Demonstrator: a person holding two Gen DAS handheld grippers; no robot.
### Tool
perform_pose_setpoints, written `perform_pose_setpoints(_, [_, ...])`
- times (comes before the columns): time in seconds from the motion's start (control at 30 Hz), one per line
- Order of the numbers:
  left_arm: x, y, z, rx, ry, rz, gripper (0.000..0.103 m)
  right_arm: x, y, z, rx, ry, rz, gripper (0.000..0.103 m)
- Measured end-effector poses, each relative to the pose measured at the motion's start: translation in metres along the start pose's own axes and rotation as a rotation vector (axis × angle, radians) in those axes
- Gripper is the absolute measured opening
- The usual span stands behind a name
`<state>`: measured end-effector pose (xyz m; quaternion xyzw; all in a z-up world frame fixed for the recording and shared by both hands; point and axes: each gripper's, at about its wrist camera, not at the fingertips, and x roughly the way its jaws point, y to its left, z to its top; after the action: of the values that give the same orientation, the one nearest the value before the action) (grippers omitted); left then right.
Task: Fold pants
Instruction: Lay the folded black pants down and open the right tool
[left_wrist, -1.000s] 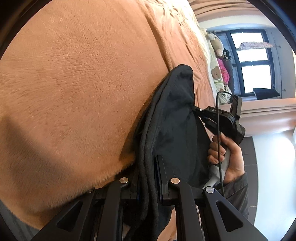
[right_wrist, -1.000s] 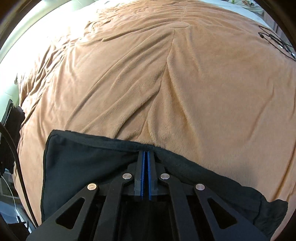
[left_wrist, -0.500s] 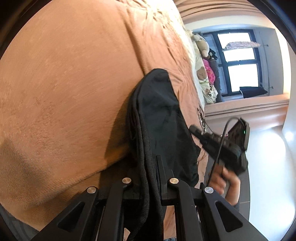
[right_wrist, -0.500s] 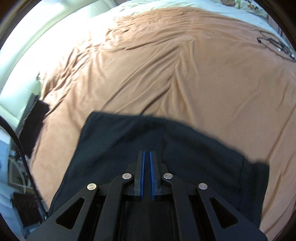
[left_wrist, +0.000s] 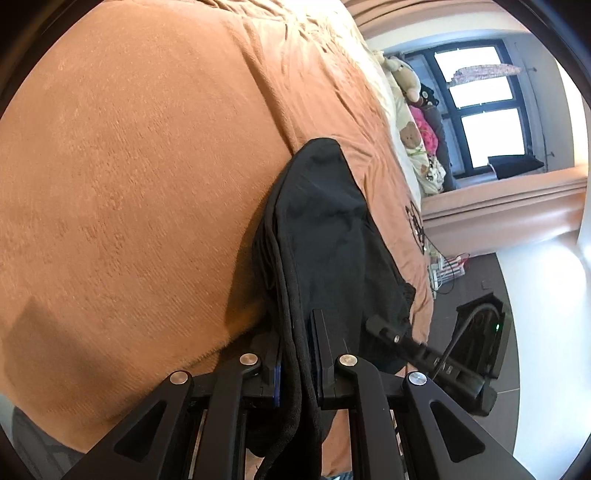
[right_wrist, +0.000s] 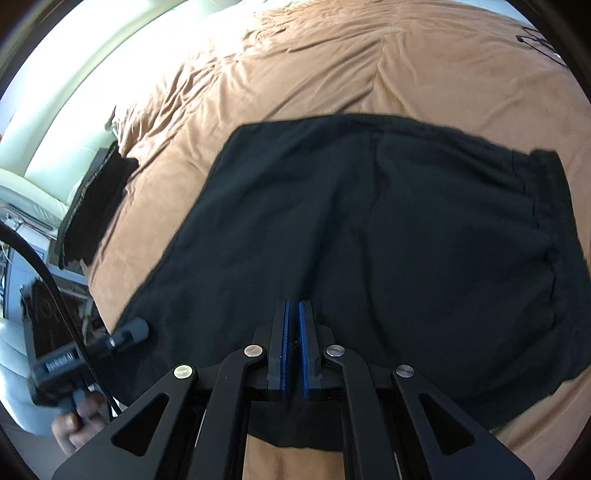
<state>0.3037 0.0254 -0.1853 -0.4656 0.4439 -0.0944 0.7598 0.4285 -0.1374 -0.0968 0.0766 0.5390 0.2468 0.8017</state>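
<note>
The black pants (left_wrist: 325, 240) lie folded on the orange blanket (left_wrist: 129, 184), close to the bed's near edge. My left gripper (left_wrist: 295, 325) is shut on their thick corner, where several layers and a cord hang between the fingers. In the right wrist view the pants (right_wrist: 369, 229) spread flat ahead. My right gripper (right_wrist: 291, 304) hovers over their near part, its blue pads shut to a thin slit with no cloth seen in it. Its tip (left_wrist: 373, 323) shows over the pants' near right corner. The left gripper (right_wrist: 129, 330) reaches the pants' left edge, held by a hand (right_wrist: 77, 417).
The orange blanket (right_wrist: 332, 66) stretches wide beyond the pants. A dark cloth (right_wrist: 99, 199) hangs at the bed's left edge. A thin black cable (right_wrist: 535, 40) lies at the far right. Plush toys (left_wrist: 406, 77) sit by the window (left_wrist: 480, 110); grey floor (left_wrist: 535, 369) lies beside the bed.
My right gripper has drawn back from the pants' far edge toward their near edge, still shut. The pants now lie flat ahead of it. The left gripper keeps its hold.
</note>
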Motion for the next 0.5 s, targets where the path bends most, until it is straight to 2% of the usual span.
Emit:
perform_pose_setpoints(0.13, [0.012,0.004,0.008,0.002,0.034,0.01,0.012,0.007,-0.003,-0.012,0.024,0.033,0.01,0.002])
perform_pose_setpoints(0.27, [0.02,0.008,0.014,-0.002,0.048,0.017,0.012,0.015,-0.008,-0.028,0.047,0.084,0.056,0.002])
perform_pose_setpoints(0.5, [0.024,0.009,0.021,-0.001,0.055,0.005,0.011,0.002,-0.013,-0.027,0.028,0.084,0.061,0.002])
